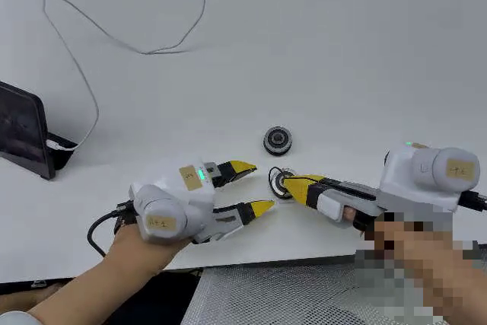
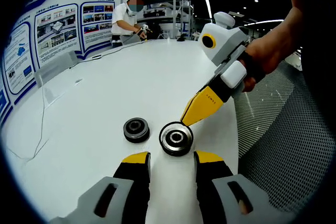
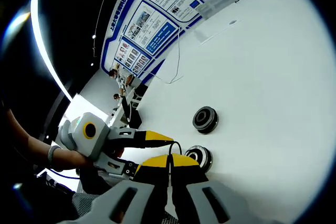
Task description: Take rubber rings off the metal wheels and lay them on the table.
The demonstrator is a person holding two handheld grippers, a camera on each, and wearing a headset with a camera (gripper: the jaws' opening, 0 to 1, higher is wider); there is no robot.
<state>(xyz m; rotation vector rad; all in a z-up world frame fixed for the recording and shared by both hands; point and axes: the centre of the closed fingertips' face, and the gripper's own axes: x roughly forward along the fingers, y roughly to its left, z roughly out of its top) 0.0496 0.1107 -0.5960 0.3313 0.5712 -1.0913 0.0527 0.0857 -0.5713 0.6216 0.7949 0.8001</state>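
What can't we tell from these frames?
- Head view: near wheel sits partly behind right gripper; unclear whether its rubber ring is fully off.
- Right gripper view: shut jaws hide how much ring is pinched.
- Head view: far wheel too small to see a ring.
- Head view: dark screen cut by left edge.

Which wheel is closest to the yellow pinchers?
The front wheel, right at the right gripper's tips; the other wheel sits farther back, alone.

Two metal wheels (image 1: 278,140) (image 1: 283,183), two tools (image 1: 257,186) (image 1: 295,182), one loose rubber ring (image 2: 161,141), one tablet (image 1: 21,131), one cable (image 1: 76,58).
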